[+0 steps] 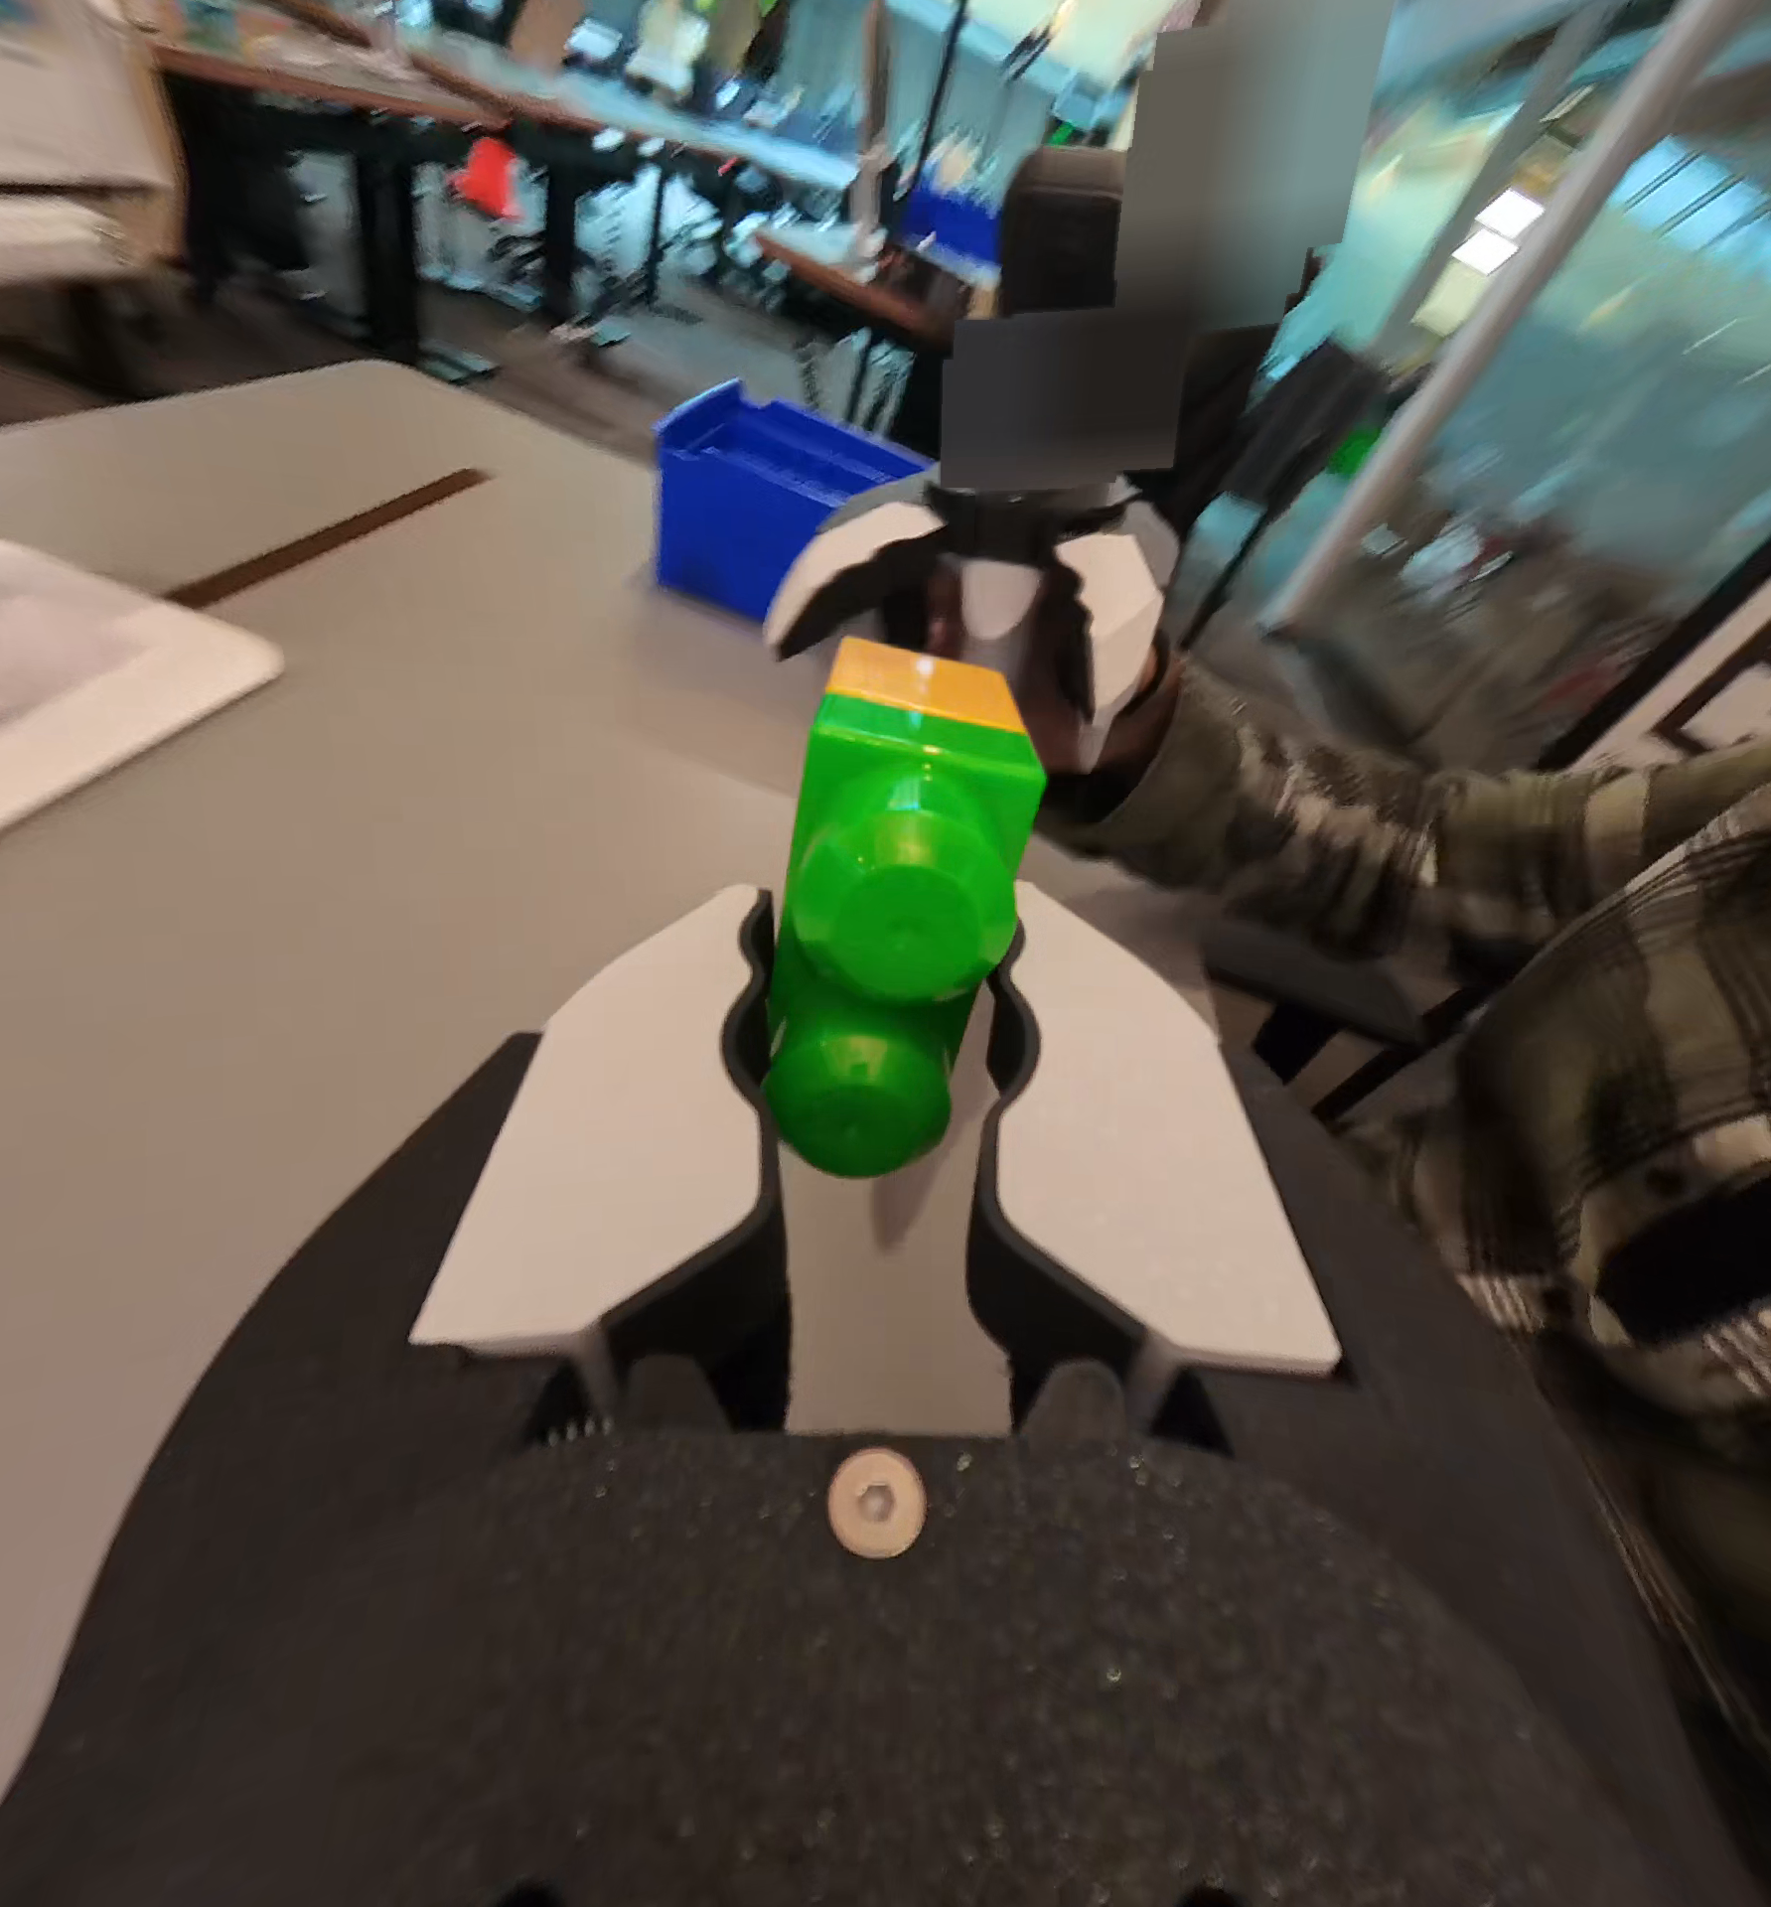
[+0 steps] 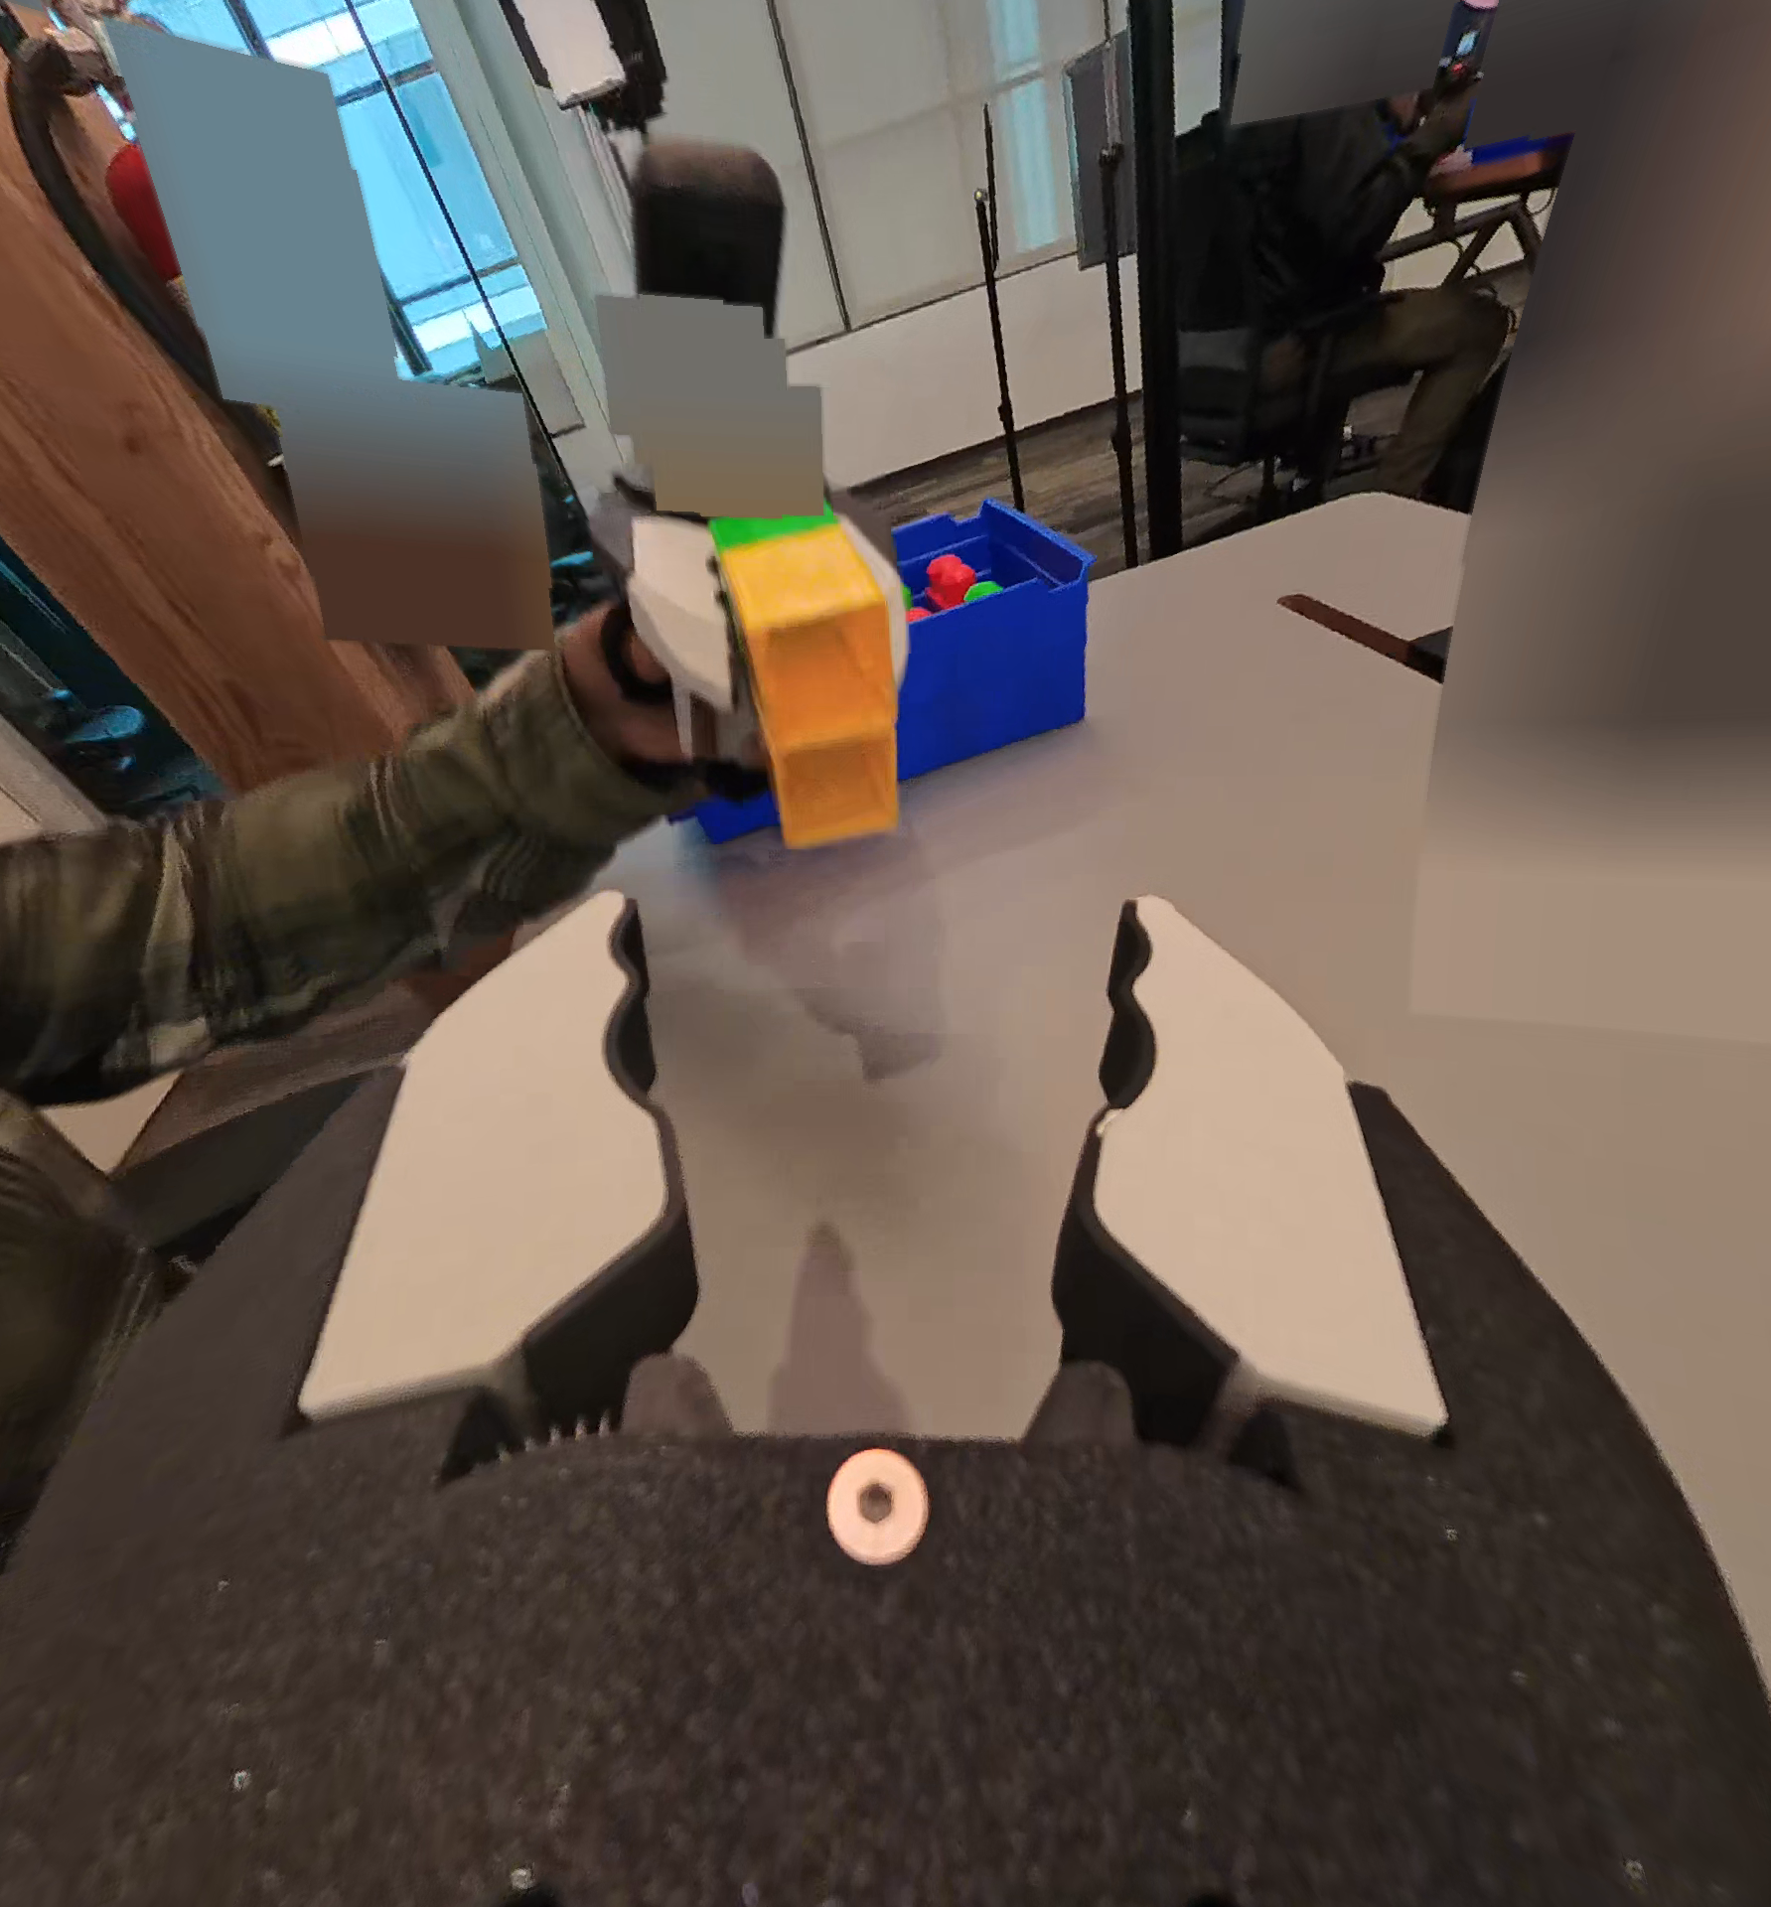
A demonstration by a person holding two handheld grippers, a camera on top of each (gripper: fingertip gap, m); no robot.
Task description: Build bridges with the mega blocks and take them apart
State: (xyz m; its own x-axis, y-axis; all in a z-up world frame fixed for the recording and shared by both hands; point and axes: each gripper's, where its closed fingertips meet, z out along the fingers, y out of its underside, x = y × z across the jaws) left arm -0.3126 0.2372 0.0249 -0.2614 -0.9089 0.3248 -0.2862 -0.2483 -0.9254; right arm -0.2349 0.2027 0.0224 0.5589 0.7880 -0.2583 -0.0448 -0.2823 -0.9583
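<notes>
My left gripper is shut on a green block with a yellow block stuck to its far side, held above the grey table. The green studs point back at the camera. In the right wrist view the same gripper holds the pair, the yellow block showing its hollow underside, the green block behind it. My right gripper is open and empty above the table. It also shows in the left wrist view, facing the yellow block from just beyond it.
A blue bin with red and green blocks stands on the table behind the held blocks; it also shows in the left wrist view. A white board lies at the left. A plaid sleeve crosses the right side.
</notes>
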